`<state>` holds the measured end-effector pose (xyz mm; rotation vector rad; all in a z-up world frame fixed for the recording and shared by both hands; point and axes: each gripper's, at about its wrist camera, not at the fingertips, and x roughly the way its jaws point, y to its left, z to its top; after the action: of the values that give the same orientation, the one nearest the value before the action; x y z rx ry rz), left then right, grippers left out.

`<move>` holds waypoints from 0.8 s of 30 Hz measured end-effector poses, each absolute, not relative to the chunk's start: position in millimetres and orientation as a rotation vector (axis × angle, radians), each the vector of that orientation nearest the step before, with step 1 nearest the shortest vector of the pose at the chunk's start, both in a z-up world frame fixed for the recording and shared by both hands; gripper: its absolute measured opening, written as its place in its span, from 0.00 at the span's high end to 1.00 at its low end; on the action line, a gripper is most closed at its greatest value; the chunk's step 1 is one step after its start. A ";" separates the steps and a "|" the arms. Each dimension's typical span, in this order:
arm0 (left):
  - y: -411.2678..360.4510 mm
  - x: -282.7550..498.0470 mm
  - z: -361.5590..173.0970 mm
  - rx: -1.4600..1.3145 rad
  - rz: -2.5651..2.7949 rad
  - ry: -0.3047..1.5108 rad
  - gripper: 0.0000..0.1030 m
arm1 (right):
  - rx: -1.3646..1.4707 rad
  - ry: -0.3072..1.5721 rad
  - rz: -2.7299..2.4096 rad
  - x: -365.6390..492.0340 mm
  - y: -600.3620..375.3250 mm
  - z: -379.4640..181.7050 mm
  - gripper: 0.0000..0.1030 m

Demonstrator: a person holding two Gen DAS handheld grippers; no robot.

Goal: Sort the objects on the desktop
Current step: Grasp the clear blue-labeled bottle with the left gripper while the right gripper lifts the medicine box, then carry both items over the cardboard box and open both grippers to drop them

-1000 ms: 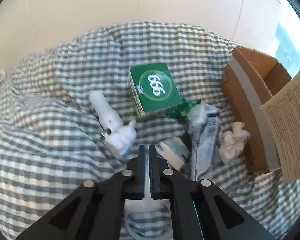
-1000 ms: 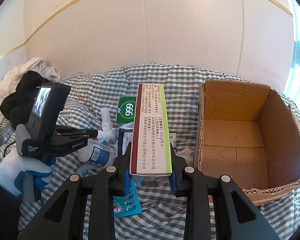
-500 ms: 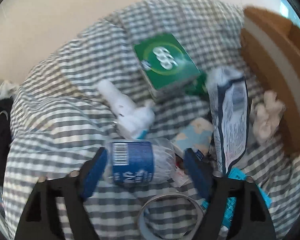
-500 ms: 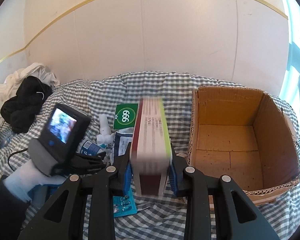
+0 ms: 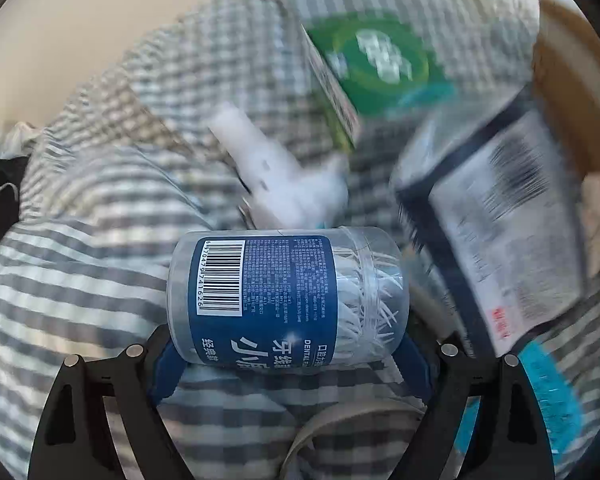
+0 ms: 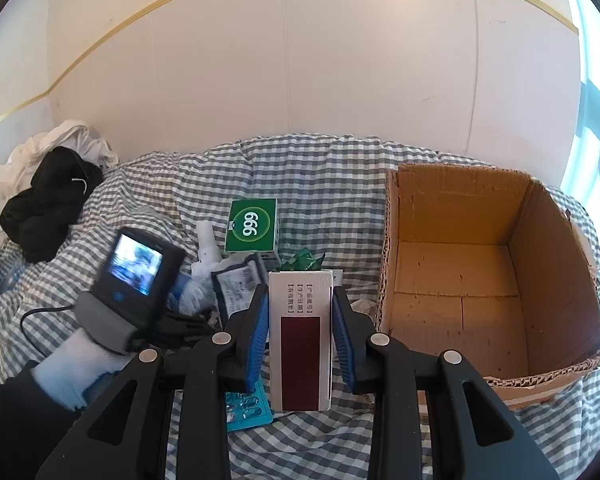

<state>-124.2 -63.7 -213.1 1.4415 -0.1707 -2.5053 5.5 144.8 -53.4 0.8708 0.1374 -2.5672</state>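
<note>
Between the blue pads of the left gripper (image 5: pixel 288 356) lies a clear plastic jar of dental floss picks with a blue label (image 5: pixel 286 294), on its side on the grey-checked cloth (image 5: pixel 100 280). The jaws have just been closing and look to touch the jar ends; a firm clamp is not confirmed. Risk: the round jar may roll or slip out if lifted early. The right gripper (image 6: pixel 300 332) is clamped on a white-and-maroon carton (image 6: pixel 300 344), just beside the open cardboard box (image 6: pixel 540 264).
</note>
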 end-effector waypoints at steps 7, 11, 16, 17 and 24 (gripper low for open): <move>-51.0 -95.3 -129.5 1.229 -2.677 -0.097 0.14 | 0.823 0.113 -2.581 9.7 150.7 -45.3 0.71; -28.9 -86.0 -85.1 1.119 -2.780 -0.041 0.14 | 0.786 0.105 -2.604 12.5 156.2 -36.8 0.71; -3.5 -71.2 -34.0 1.003 -2.910 0.005 0.14 | 0.731 0.079 -2.653 14.2 172.4 -23.3 0.72; 1.6 -68.8 -26.1 0.987 -2.932 0.010 0.14 | 0.715 0.077 -2.669 15.2 176.2 -19.3 0.71; 43.0 -61.7 14.8 0.902 -3.092 0.026 0.13 | 0.615 0.042 -2.788 22.8 210.6 5.7 0.72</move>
<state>-61.7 43.0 14.8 0.9024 0.0258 -3.0919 22.8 210.6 5.7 0.6151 0.0420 -2.7884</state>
